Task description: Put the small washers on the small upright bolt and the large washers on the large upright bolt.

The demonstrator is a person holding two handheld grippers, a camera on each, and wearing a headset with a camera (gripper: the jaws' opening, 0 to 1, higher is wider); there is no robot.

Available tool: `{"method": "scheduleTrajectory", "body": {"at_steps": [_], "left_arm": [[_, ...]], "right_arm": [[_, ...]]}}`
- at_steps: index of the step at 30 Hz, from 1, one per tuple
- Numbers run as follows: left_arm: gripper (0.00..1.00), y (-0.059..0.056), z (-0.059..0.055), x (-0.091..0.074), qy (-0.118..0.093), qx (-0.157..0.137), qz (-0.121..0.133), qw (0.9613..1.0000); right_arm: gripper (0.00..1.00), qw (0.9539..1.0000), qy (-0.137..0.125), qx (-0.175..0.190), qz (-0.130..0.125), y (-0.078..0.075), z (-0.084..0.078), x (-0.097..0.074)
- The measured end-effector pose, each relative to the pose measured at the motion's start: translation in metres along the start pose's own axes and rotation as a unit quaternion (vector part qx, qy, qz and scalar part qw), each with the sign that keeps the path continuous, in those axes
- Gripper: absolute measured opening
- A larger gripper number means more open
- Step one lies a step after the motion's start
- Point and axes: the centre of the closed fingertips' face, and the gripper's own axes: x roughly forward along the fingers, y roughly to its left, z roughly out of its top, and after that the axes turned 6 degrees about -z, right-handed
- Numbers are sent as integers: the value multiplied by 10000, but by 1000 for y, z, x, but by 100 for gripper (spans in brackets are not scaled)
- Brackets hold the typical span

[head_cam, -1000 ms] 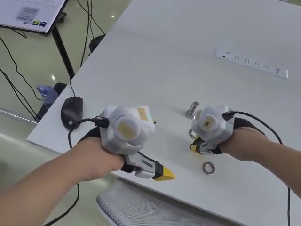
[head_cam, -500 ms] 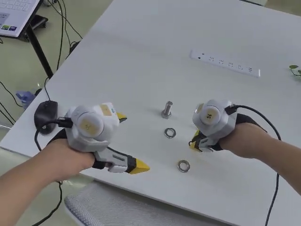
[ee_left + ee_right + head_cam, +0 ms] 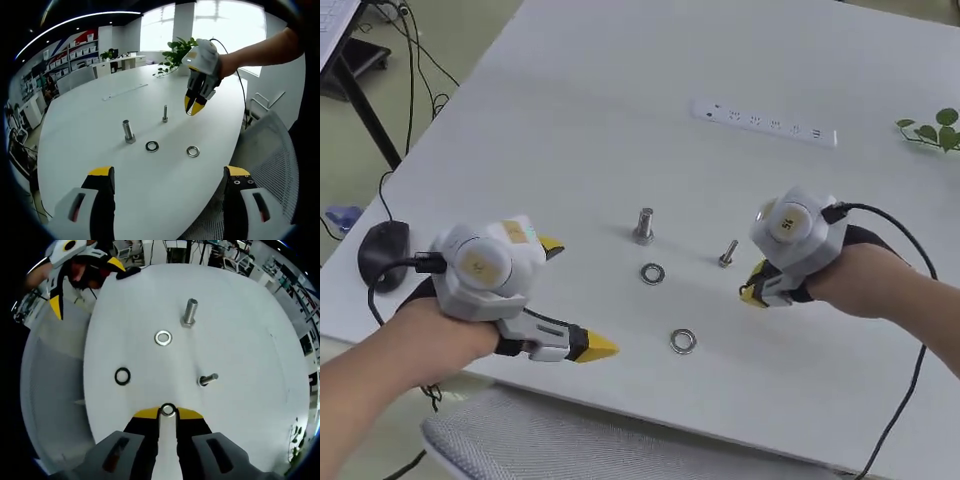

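Observation:
Near the middle of the white table stands the large upright bolt (image 3: 644,226) (image 3: 128,131) (image 3: 189,312), and the small bolt (image 3: 728,253) (image 3: 165,113) (image 3: 209,379) is to its right. Two washers lie flat in front of them, one (image 3: 653,273) (image 3: 163,337) close to the large bolt and one (image 3: 683,341) (image 3: 122,375) nearer the table's front edge. My right gripper (image 3: 752,291) (image 3: 168,412) hovers just right of the small bolt, shut on a small washer (image 3: 168,410) at its tips. My left gripper (image 3: 574,297) (image 3: 170,172) is wide open at the front left, holding nothing.
A white power strip (image 3: 765,122) lies at the back of the table. A black mouse (image 3: 380,255) sits at the left edge, and plant leaves (image 3: 930,128) show at the far right. A grey mesh chair (image 3: 520,450) is below the front edge.
The right gripper has drawn away to the right from beside the large bolt, and the small bolt now shows. The head view has shifted. The left gripper stays open at the front left.

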Motion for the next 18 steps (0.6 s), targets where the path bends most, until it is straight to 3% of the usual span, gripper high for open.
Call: {"method": "scheduleTrajectory", "body": {"at_steps": [11, 18], "left_arm": [[90, 4, 1, 5, 28, 6, 86, 10000], [89, 5, -4, 6, 125, 6, 100, 9999]], "right_arm": [[13, 9997, -109, 116, -160, -34, 6, -12], [13, 9995, -212, 134, -202, -40, 22, -18]]}}
